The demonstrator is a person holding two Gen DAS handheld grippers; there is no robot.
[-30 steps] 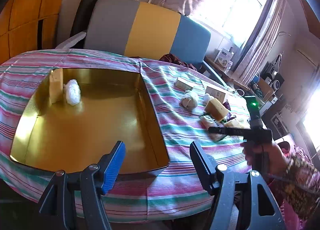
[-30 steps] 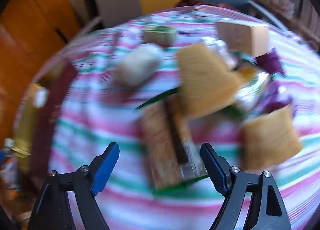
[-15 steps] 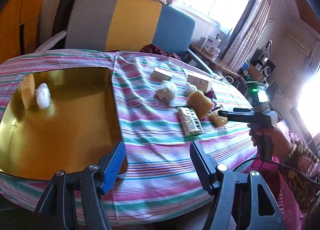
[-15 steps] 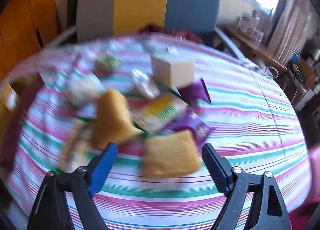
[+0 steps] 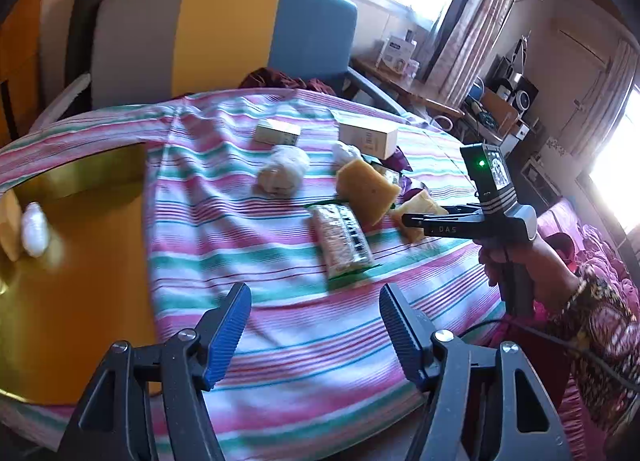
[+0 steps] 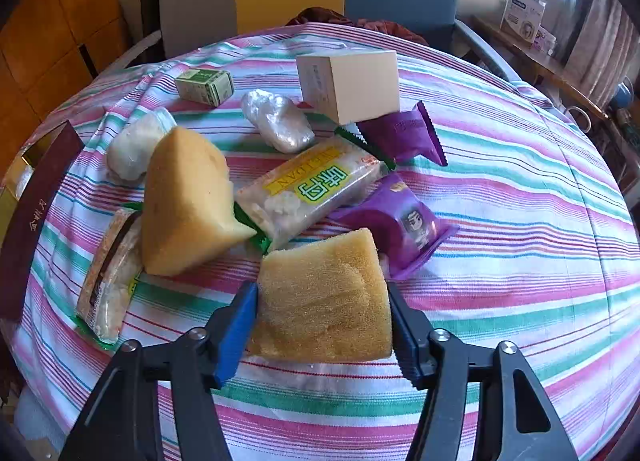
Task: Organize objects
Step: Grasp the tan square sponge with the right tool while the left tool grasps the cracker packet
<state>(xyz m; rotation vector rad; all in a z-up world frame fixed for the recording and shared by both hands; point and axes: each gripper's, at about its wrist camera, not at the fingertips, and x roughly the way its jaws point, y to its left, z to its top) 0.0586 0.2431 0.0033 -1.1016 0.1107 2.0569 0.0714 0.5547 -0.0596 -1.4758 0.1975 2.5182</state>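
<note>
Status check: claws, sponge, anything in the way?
Right claw just closed on near sponge, pads touching its sides. Left claw open, empty, over cloth. Purple packet touches the sponge's far edge.

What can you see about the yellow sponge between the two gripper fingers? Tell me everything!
The yellow sponge is a squarish slab, golden with a rough, grainy, porous top. It lies flat on the striped tablecloth, nearest the camera. The right gripper has just been closing on it, and both pads now press its left and right edges. Its far corner touches a purple snack packet. In the left wrist view it shows at, behind the gripper's tips.
</note>
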